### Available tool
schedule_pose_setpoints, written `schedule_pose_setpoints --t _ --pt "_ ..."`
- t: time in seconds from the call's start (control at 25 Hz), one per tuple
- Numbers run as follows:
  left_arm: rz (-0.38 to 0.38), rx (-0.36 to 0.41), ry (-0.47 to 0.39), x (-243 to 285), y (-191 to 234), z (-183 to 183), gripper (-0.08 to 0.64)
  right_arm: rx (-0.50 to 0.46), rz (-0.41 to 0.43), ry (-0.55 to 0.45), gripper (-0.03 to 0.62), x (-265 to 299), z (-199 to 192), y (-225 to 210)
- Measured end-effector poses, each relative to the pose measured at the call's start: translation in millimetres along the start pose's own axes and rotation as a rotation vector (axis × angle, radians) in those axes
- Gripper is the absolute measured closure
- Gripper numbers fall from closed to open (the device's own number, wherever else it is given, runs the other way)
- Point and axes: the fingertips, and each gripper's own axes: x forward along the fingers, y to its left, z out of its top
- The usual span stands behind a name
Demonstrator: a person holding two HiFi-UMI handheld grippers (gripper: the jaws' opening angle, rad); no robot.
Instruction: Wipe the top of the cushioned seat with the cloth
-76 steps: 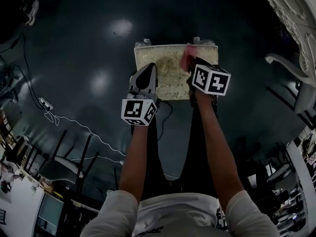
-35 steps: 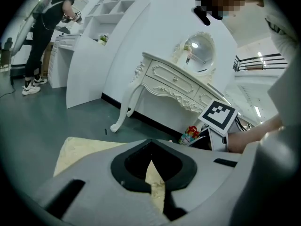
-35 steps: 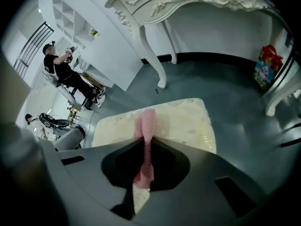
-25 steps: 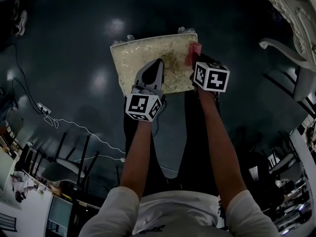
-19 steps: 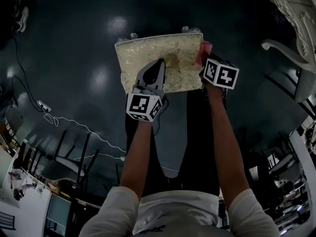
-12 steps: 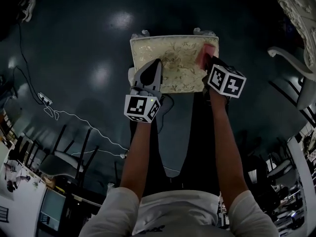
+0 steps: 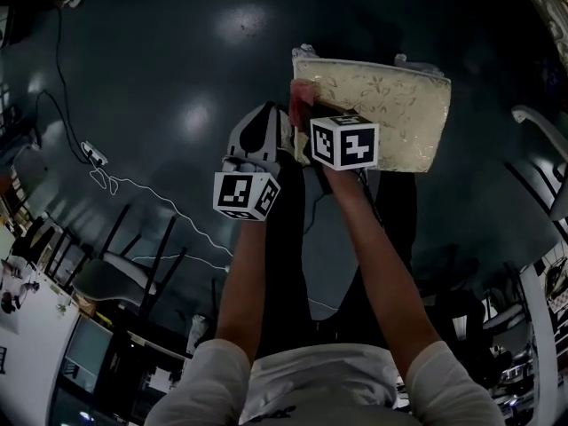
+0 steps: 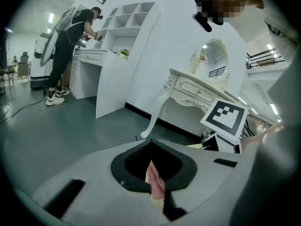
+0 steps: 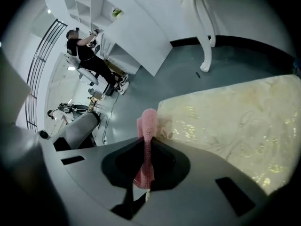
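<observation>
The cream patterned cushioned seat stands on the dark floor ahead of me. My right gripper is shut on a pink knitted cloth at the seat's left edge. In the right gripper view the cloth stands up from the jaws at the near left corner of the seat. My left gripper hovers just left of the seat, beside the cloth. Its jaws look shut with nothing held. A sliver of the cloth shows through their cutout.
A white cable snakes across the floor at the left, near dark chairs. A white chair stands at the right. Beyond are an ornate white dressing table, white shelves and a person.
My right gripper has carried the cloth from the seat's right side across to its left edge. The left gripper, earlier over the seat, now sits off its left side.
</observation>
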Motion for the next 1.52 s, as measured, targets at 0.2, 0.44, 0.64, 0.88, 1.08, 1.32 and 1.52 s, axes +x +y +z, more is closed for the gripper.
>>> schedule_pose_setpoints --t 0.2,0.44,0.64,0.88,1.08,1.32,1.52 --pt "0.022 -0.006 -0.009 -5 14 2 0.548 -0.027 -0.084 0.064 0.569 20 -8 0" --pt "-0.008 0.006 -0.009 7 -10 1 0.548 -0.058 -0.089 0.057 0.569 1 -10 -15" --pt "-0.036 0.013 -0.007 24 -44 -3 0.548 -0.069 -0.118 0.015 0.569 -32 -13 -49" --pt "-0.090 -0.070 -0.015 46 -97 -12 0.548 -0.029 -0.113 -0.021 0.569 -72 -15 -101" --pt "-0.154 0.002 0.023 68 -147 -26 0.548 0.007 -0.182 -0.065 0.569 -116 -17 -150" --pt "-0.250 0.231 0.083 89 -219 -42 0.548 0.068 -0.250 -0.110 0.569 -168 -24 -213" --pt "-0.262 0.207 0.070 99 -246 -45 0.548 0.038 -0.331 -0.129 0.569 -193 -29 -245"
